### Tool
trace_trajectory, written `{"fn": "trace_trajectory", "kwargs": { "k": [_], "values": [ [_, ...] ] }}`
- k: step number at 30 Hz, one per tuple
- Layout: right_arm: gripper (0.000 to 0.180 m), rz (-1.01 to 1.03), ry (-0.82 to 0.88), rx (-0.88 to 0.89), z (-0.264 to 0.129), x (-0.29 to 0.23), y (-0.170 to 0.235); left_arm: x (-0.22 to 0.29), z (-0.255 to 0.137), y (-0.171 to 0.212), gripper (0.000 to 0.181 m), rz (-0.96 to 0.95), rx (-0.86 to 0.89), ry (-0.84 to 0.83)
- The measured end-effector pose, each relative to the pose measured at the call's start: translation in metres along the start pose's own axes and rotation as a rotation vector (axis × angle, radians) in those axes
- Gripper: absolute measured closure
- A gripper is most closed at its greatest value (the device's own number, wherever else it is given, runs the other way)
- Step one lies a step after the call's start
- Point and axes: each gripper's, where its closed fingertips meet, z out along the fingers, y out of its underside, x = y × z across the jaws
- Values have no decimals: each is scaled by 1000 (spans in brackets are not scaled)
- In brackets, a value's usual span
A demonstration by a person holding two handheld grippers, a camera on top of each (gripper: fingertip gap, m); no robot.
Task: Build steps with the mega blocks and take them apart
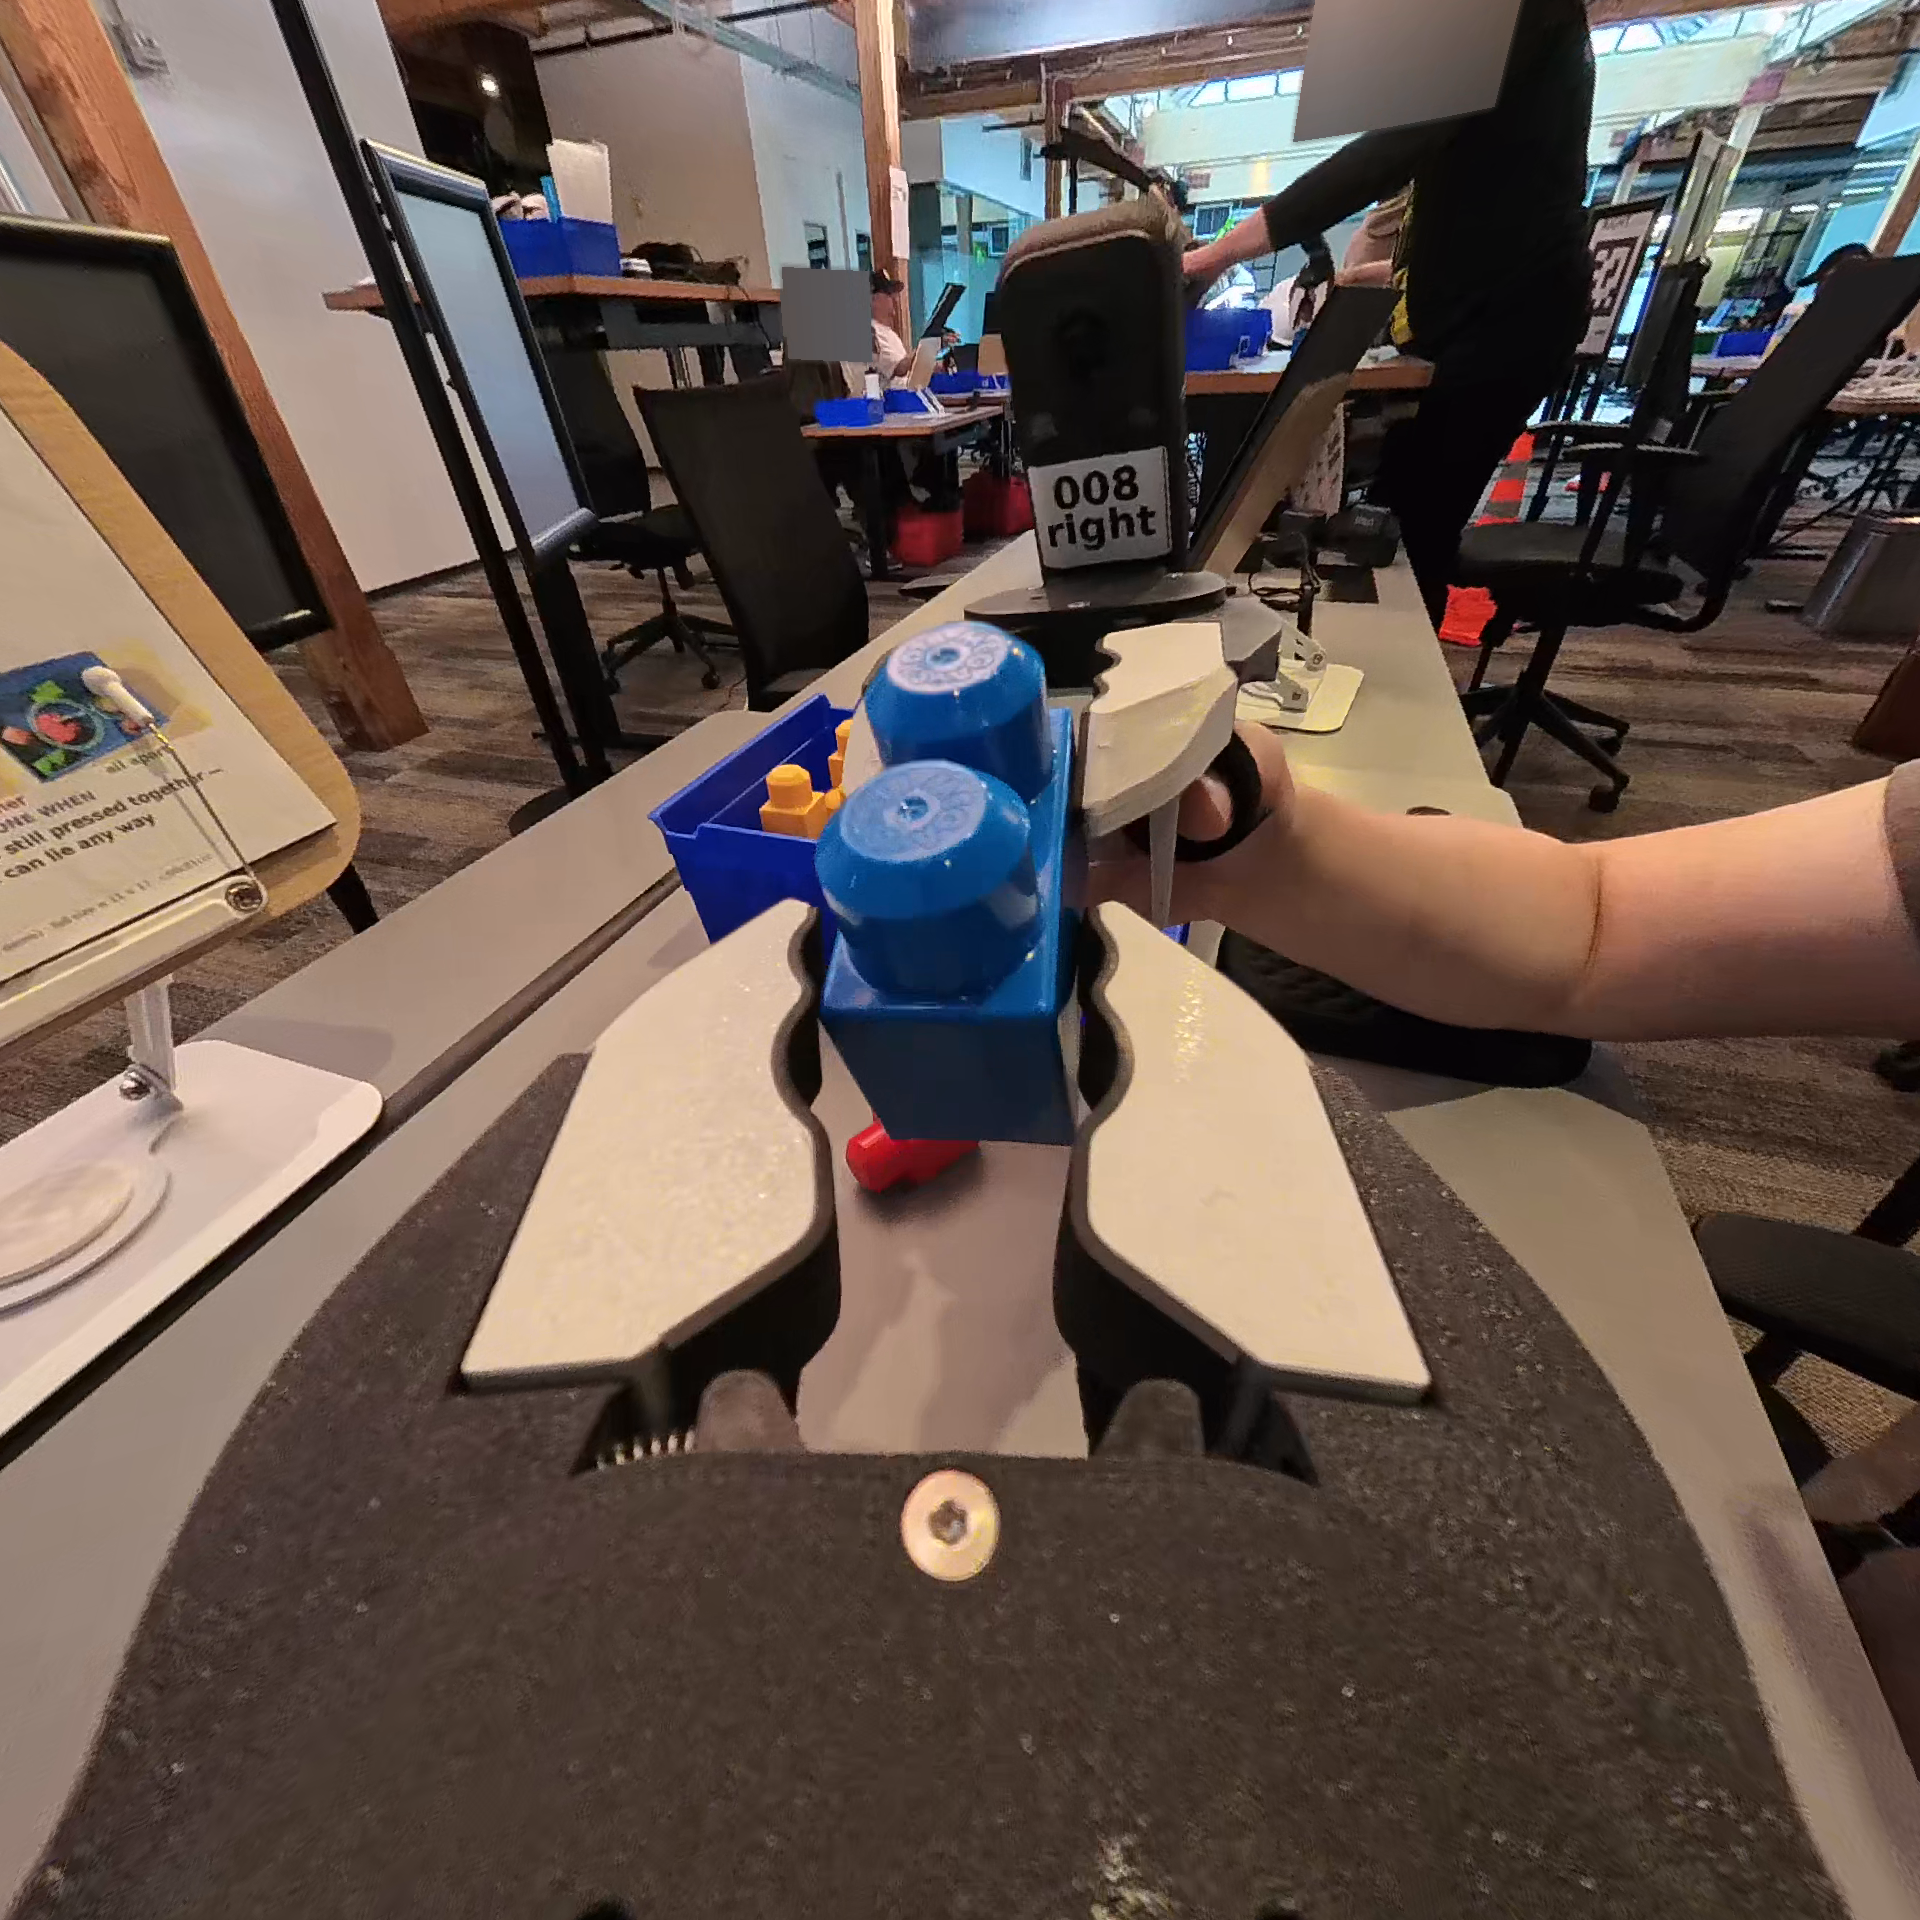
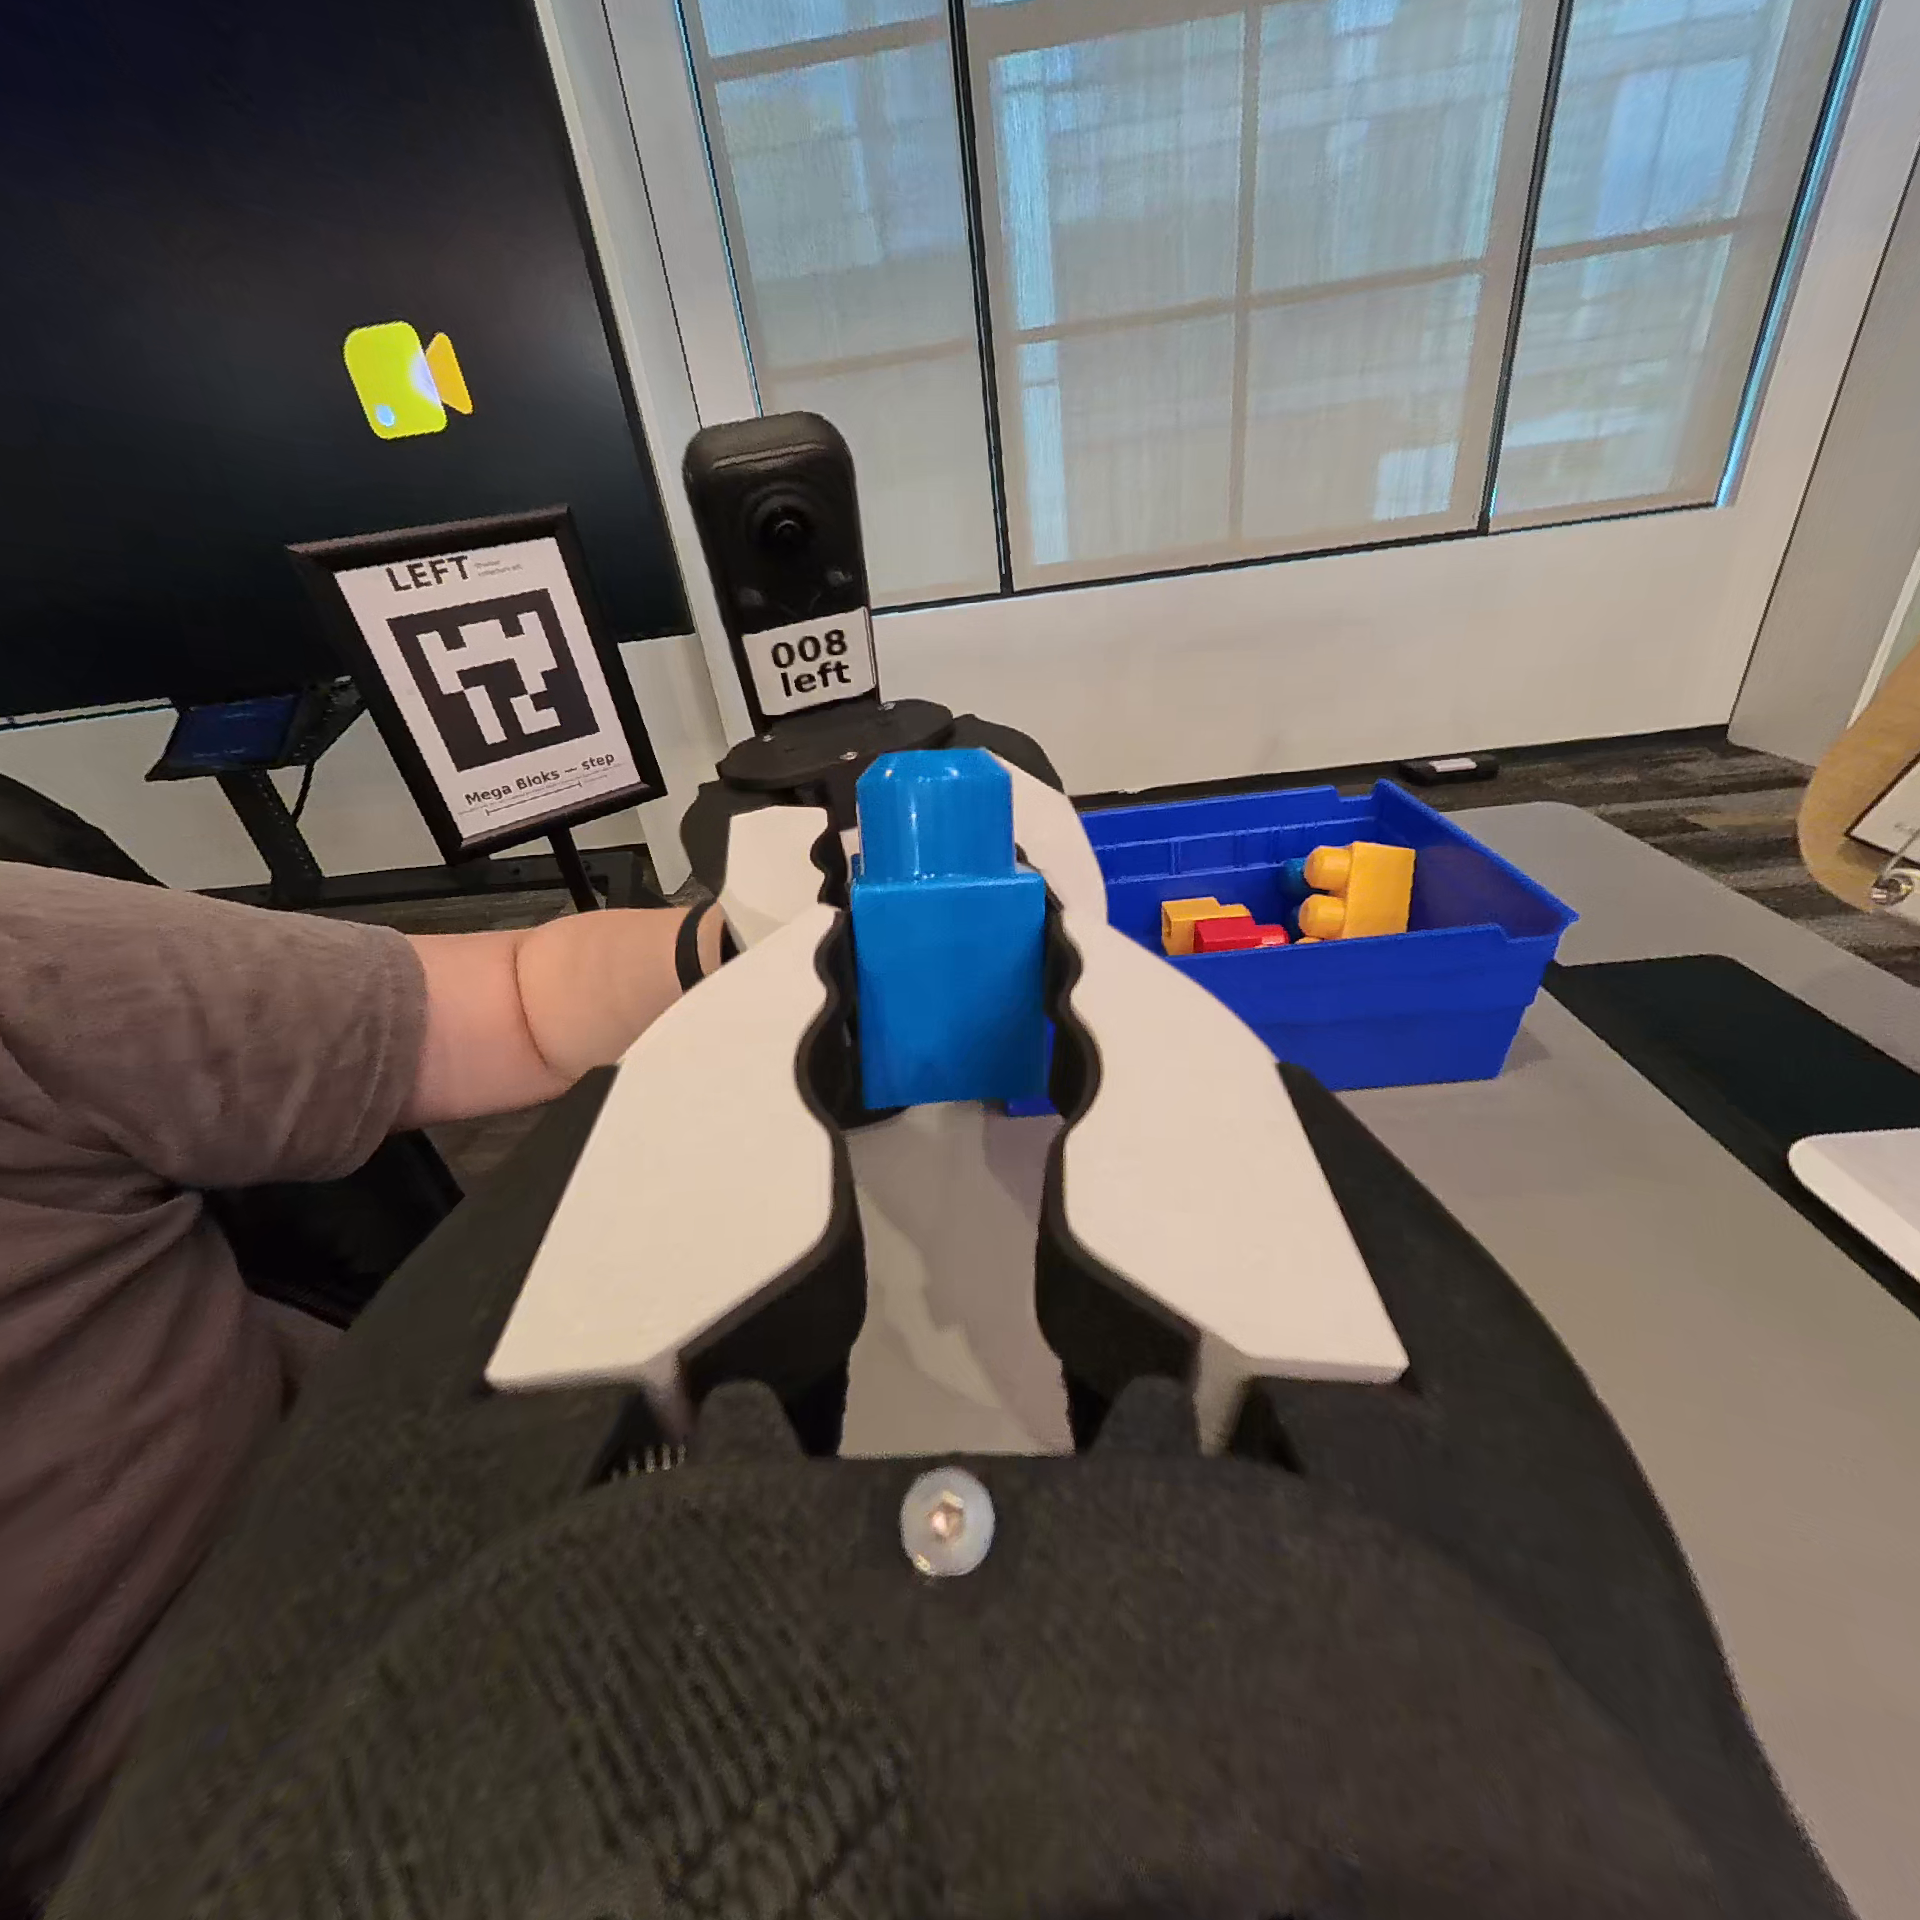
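A blue two-stud mega block [image 1: 945,1060] is held over the grey table [image 1: 935,1309] by both grippers at once. My left gripper [image 1: 951,935] is shut on its near end. The right gripper's white finger [image 1: 1153,717] presses its far end. A red block [image 1: 904,1158] pokes out under the blue one; I cannot tell whether they are joined. In the right wrist view my right gripper [image 2: 940,935] is shut on the same blue block [image 2: 945,1018], and the left gripper [image 2: 925,831] clamps it from the opposite side.
A blue bin [image 2: 1351,1008] stands just beyond the block, holding yellow blocks [image 2: 1351,883] and a red one [image 2: 1231,935]; it also shows in the left wrist view [image 1: 717,862]. An instruction card on a white stand [image 1: 156,1143] sits at the left. A framed marker sign [image 2: 488,675] stands off the table. Left and right tips are no more than a few centimetres apart.
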Motion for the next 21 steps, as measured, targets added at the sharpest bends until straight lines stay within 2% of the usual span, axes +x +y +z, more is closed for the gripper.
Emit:
{"fn": "trace_trajectory", "kwargs": {
  "k": [21],
  "values": [
    [144,-48,-24,131,-2,-5,-10,7,-3,-17,144,-142,123,117]
  ]
}}
